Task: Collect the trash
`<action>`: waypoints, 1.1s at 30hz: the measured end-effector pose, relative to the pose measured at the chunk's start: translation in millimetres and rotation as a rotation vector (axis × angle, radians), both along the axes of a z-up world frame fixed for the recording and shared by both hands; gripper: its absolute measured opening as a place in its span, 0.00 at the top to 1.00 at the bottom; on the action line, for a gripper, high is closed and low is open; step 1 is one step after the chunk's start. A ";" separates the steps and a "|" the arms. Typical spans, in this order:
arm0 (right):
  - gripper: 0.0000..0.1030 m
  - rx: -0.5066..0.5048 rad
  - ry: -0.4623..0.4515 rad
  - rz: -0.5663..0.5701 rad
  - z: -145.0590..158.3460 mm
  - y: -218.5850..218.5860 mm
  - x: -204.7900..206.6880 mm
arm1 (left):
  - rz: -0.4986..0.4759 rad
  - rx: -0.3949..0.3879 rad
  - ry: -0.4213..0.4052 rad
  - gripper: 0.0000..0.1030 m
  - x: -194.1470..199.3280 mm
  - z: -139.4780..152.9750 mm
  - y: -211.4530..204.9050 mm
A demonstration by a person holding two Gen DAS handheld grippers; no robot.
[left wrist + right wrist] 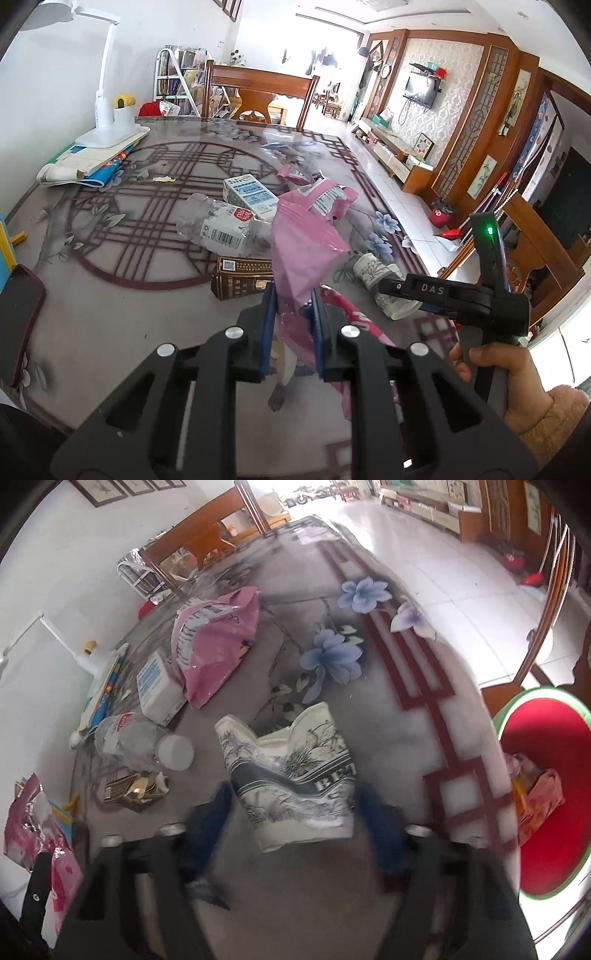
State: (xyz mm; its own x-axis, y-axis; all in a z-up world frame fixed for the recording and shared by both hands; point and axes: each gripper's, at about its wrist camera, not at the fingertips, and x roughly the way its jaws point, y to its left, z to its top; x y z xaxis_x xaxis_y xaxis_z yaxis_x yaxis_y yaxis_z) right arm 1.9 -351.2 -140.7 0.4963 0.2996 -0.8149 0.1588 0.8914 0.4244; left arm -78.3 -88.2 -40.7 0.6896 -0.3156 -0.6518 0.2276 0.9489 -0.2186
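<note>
My left gripper (293,299) is shut on a pink plastic wrapper (299,243) and holds it up above the table. My right gripper (293,797) is open, its blue pads on either side of a crushed paper cup (291,779) with grey print; whether they touch it is blurred. The cup also shows in the left wrist view (384,284), with the right gripper (410,291) at it. On the table lie a crushed clear bottle (221,225), a white carton (251,194), a brown box (243,277) and a pink mailer bag (218,642).
A red bin (546,794) with a green rim holds some trash, beside the table's right edge. A phone (18,321) lies at the left edge. A white desk lamp (110,125) stands on books at the back left. Wooden chairs stand around the table.
</note>
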 end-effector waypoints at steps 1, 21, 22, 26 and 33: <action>0.42 0.002 -0.007 0.004 2.2 0.5 -1.4 | 0.000 0.002 -0.001 0.83 0.4 -0.1 -0.2; 0.42 0.013 -0.281 0.009 70.7 -25.0 -52.4 | -0.019 0.027 -0.005 0.83 1.3 3.4 -13.8; 0.42 0.024 -0.284 0.002 71.2 -29.0 -53.4 | -0.024 0.029 -0.006 0.83 1.5 3.1 -15.9; 0.42 0.031 -0.299 -0.015 74.9 -37.4 -58.2 | -0.049 0.034 -0.002 0.83 1.8 2.6 -27.7; 0.42 0.030 -0.333 -0.039 82.4 -52.3 -68.6 | -0.098 0.017 0.008 0.83 5.0 2.9 -48.8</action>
